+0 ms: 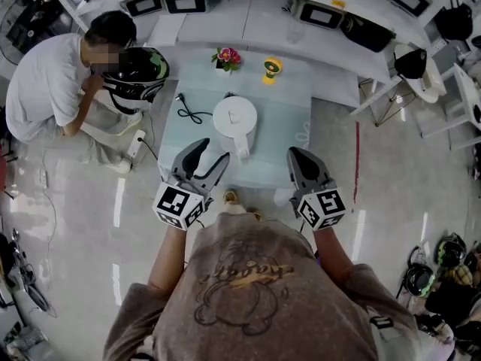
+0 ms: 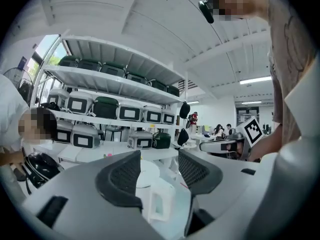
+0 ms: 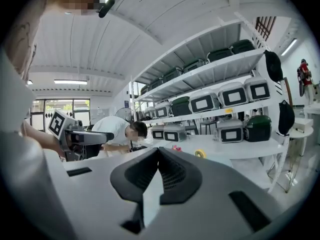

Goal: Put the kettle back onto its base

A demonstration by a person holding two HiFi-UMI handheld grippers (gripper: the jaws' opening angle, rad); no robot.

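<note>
Kettle (image 1: 234, 117): white, upright, mid-table (image 1: 289, 126), lid on, handle turned toward the person. The base can't be seen apart from the kettle. A black cord (image 1: 192, 113) lies just left of the body, and where it ends can't be made out. Judgement: the kettle probably already sits on its base, and the task looks at or near its end.

Left claw (image 1: 210, 155): jaws spread wide with nothing between the pads. In the left gripper view the kettle (image 2: 150, 181) shows through the gap, lower and ahead, clear of both pads.

Right claw (image 1: 299, 156): jaws brought together, holding nothing. It hovers at the near table edge, well to the right of the handle.

Key relation: the kettle lies straight ahead of and below both claws. Its handle-to-body line runs toward the person and comes out between the two claws, nearer the left one. Any re-seating would likely fall to the left claw, closing across the handle.

Far side of the table: a small flower pot (image 1: 226, 59) and a yellow object (image 1: 272, 68), both well apart from the kettle.
</note>
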